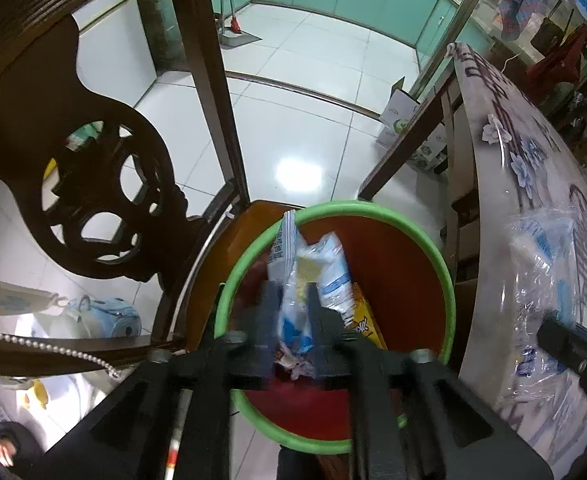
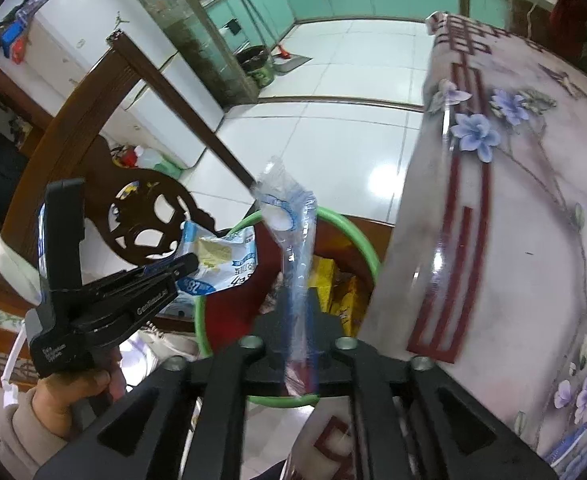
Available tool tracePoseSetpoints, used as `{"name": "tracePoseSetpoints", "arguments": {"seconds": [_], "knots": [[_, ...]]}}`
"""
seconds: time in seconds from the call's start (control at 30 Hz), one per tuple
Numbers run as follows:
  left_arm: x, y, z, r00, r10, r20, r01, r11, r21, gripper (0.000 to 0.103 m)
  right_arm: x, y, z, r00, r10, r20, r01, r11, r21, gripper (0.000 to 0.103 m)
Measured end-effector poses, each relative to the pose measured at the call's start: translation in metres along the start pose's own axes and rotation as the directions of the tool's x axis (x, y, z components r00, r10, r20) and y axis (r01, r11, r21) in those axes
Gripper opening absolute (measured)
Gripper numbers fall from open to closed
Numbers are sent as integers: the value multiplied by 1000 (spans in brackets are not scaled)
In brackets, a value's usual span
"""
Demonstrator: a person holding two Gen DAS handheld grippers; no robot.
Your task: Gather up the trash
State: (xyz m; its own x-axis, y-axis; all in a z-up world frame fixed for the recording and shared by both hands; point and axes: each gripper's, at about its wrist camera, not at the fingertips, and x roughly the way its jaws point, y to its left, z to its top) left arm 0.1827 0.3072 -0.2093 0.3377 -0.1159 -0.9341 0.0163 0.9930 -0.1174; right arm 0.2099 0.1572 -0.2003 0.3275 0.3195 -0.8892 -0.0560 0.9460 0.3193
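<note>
Left gripper hangs over the bin, its jaws parted a little with a crumpled white-and-blue wrapper between them — whether the pads press on it cannot be told. Right gripper points down at the same bin, jaws slightly apart around a clear plastic sleeve with blue print, which stands upright and creased between the fingers. Bin is red inside with a green rim, set on a wooden chair beside the flowered table. Yellow packets lie inside — partly hidden.
</note>
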Motion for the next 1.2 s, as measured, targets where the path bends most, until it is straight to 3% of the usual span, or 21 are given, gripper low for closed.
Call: {"name": "tracePoseSetpoints", "arguments": {"seconds": [0.03,0.1,0.27,0.4,0.5,0.6,0.63,0.67,0.73,0.77,0.83,0.93,1.07,1.2], "knots": [[-3,0,1,1000,13,12,-13,1000,0,65,0,1,0,1000,-6,5,6,1000,-5,43],[-11,2,2,997,45,58,-45,999,-13,91,-5,2,0,998,-18,53,18,1000,-2,69],[-25,1,4,996,37,79,-35,999,-35,91,-22,7,0,993,-50,107,54,998,-33,71],[-53,-9,-7,989,23,147,-17,999,-43,91,-57,3,-12,974,-73,213,84,995,-44,71],[-77,-18,-21,977,-21,212,35,997,-62,91,-94,-1,-30,934,-88,347,117,991,-64,71],[-106,-31,-39,946,-52,319,80,994,-76,95,-125,-8,-50,886,-106,452,161,983,-86,80],[-118,-37,-46,931,-55,362,87,993,-75,102,-136,-11,-58,871,-118,478,185,978,-96,81],[-126,-41,-51,916,-52,397,87,994,-72,103,-144,-12,-63,860,-126,494,203,974,-105,81],[-148,-57,-68,866,-25,499,62,997,-56,103,-160,-15,-76,830,-144,539,246,962,-122,82],[-160,-68,-79,832,-5,555,41,998,-52,103,-170,-18,-86,803,-154,576,276,953,-129,82],[-175,-85,-89,796,15,605,18,999,-49,103,-193,-24,-104,750,-157,643,322,935,-148,82],[-198,-119,-100,754,56,655,-20,998,-63,103,-226,-36,-126,697,-111,709,320,932,-169,87],[-221,-154,-112,720,24,694,29,998,-64,103,-271,-67,-151,628,-80,774,282,951,-131,90],[-231,-183,-116,725,46,687,16,996,-83,103,-305,-106,-171,567,-59,822,205,976,-71,103]]}}
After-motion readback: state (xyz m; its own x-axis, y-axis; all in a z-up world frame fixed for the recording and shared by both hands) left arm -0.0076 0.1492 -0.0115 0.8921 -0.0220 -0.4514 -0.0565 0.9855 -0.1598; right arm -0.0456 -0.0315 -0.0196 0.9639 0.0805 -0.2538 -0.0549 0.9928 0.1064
